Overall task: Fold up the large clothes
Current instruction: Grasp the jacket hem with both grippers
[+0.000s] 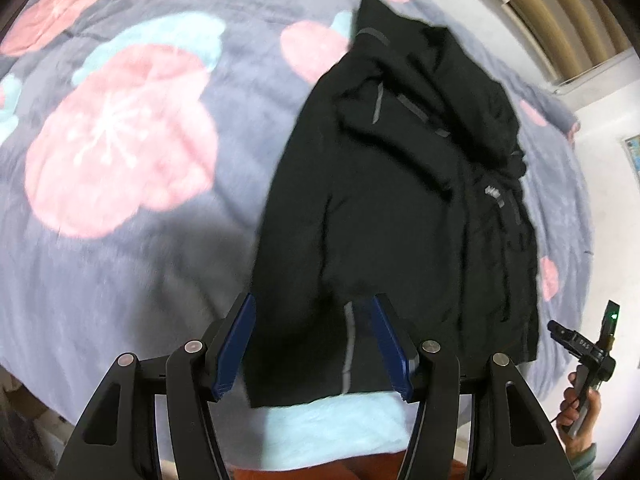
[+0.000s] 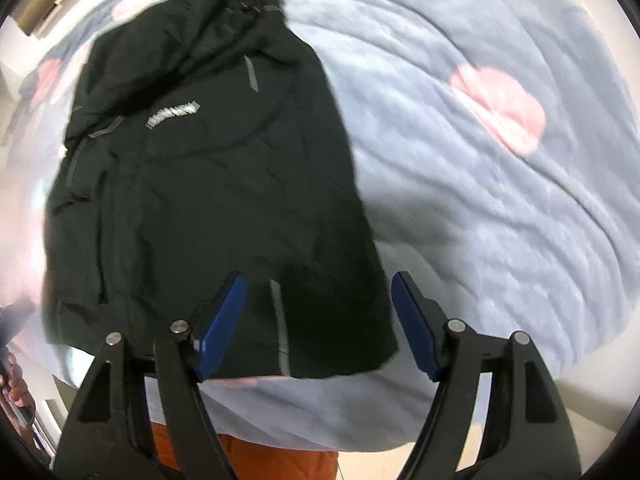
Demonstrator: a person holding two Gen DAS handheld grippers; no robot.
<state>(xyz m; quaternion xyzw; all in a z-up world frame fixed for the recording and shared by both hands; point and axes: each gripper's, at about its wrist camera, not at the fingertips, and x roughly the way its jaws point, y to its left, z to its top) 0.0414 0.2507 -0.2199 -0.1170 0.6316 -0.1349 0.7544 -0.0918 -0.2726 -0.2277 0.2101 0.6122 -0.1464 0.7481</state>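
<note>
Lying lengthwise on a bed under a grey floral blanket [image 1: 120,260], a black jacket [image 1: 400,200] appears partly folded, its sides seemingly drawn in to a narrow panel; judging by that, the crosswise folds remain. The left gripper [image 1: 314,346] hangs over the hem at six o'clock, fingers released and clear of the cloth. The right gripper [image 2: 316,328] hovers over the hem's right corner, fingers likewise spread and grasping nothing. No containers are visible in either view.
</note>
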